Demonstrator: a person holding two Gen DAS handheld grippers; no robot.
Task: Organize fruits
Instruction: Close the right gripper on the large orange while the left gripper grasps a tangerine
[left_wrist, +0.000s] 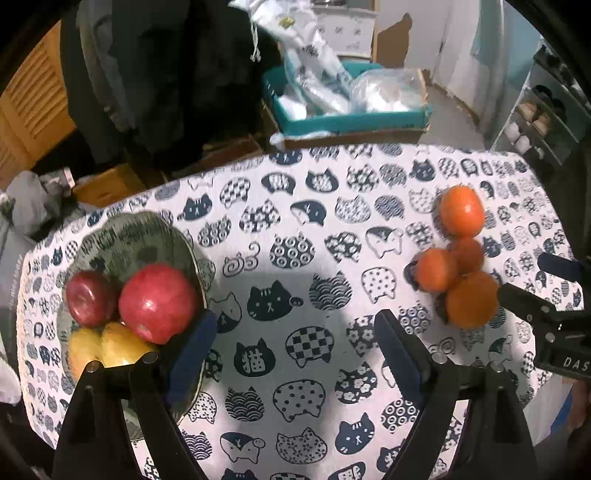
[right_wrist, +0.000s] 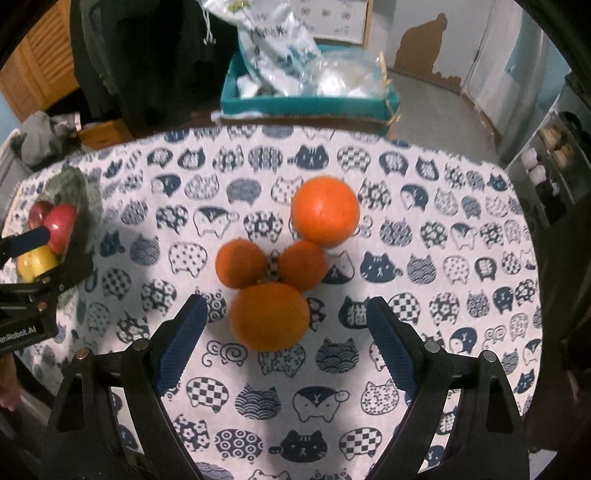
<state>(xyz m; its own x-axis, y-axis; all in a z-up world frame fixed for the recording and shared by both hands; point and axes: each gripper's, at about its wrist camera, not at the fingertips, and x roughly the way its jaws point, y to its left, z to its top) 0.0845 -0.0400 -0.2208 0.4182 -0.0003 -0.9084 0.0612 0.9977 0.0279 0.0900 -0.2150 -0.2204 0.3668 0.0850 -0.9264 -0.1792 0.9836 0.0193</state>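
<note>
Both of my sets of fingers stand wide apart and hold nothing. My left fingers (left_wrist: 295, 343) hang over bare cloth just right of the plate (left_wrist: 110, 240); my right fingers (right_wrist: 284, 332) frame the nearest orange (right_wrist: 269, 317) without touching it.

Progress, as I judge it: part of the sorting is done. The plate at the left of the desk (left_wrist: 295, 229) already carries two red apples (left_wrist: 157, 302) and, at its near edge, yellow fruit (left_wrist: 110, 347), seemingly two pieces, touching one another. Four oranges lie on the cloth at the right, well apart from the plate: three in a tight touching cluster and a larger one (right_wrist: 325, 210) just beyond, touching or nearly touching the cluster. These appear to be what is left to organize, though the pictures do not show where they should go.

Materials and shapes:
- Plate: shallow, wavy-rimmed, dull green with darker mottling.
- Apples: round, glossy, with bright highlights.
- Yellow fruit: smooth; kind uncertain.
- Oranges: near-spherical, matte, finely dimpled; two larger, two smaller.
- Desk cover: white cloth printed with navy cat heads in varied patterns.
- Finger pads: navy, textured, on black frames.
</note>
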